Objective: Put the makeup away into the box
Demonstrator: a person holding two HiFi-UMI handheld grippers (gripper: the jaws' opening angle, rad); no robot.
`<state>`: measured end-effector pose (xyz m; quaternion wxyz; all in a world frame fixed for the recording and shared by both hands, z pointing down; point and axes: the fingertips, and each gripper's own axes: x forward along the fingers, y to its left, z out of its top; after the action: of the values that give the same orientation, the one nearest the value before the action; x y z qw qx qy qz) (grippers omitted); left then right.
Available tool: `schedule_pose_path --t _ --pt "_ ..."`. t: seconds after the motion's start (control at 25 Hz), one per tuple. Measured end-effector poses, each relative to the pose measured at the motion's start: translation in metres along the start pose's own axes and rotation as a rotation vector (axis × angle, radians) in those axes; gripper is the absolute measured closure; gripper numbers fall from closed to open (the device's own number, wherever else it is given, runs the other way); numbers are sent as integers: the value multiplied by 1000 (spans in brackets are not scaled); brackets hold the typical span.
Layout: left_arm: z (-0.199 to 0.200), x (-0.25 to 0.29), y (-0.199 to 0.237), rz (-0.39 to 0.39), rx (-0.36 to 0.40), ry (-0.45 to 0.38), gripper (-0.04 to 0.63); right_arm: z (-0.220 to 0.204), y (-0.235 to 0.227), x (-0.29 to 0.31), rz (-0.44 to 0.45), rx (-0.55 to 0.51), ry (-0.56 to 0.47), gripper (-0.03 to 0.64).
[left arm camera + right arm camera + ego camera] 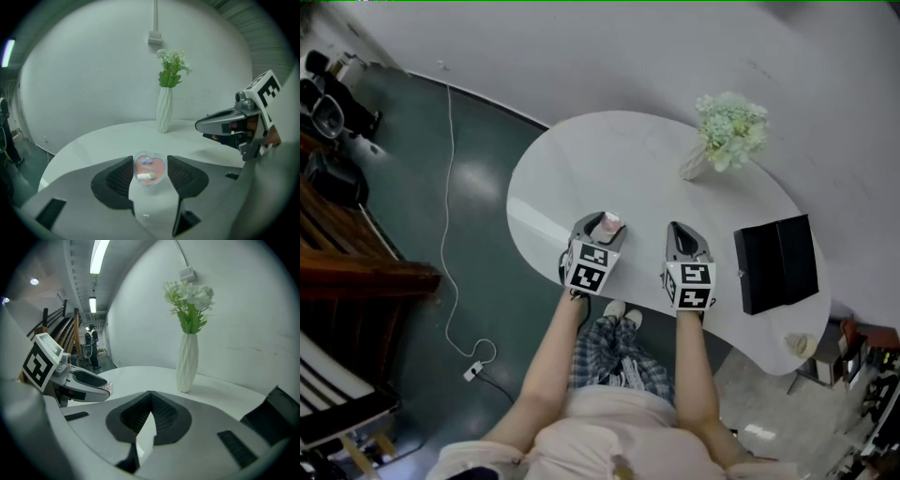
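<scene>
A pink heart-shaped makeup compact [150, 169] in a clear case sits clamped between the pads of my left gripper [149, 174], lifted off the white table [647, 169]. In the head view the compact [610, 224] shows at the tip of the left gripper [606, 228], near the table's front edge. My right gripper [151, 405] is shut with its jaw tips touching and nothing between them; in the head view the right gripper [681, 233] is beside the left one. The black box [776, 262] stands open at the right of the table, right of the right gripper.
A white ribbed vase with pale green flowers [727, 131] stands at the back of the table; the vase [164, 110] is straight ahead of both grippers. A white cable [448, 234] runs over the green floor on the left. Dark furniture crowds the left edge.
</scene>
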<state>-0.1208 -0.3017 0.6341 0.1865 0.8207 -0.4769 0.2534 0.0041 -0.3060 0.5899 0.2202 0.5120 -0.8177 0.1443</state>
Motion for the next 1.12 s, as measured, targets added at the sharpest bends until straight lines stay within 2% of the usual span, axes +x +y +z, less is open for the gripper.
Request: schedule_pose_path --t 0.24,0.56,0.84,1.12 --pt "55 26 -71 -135 107 -52 348 -4 -72 -50 -162 73 -43 600" --pt "108 68 -204 -354 257 -86 348 -42 -177 -139 -412 199 -62 600" --pt "124 103 -315 -512 397 -68 348 -88 -245 -207 -579 300 -47 600" --pt "113 135 -382 -609 499 20 348 -113 -276 -226 -628 344 -28 600"
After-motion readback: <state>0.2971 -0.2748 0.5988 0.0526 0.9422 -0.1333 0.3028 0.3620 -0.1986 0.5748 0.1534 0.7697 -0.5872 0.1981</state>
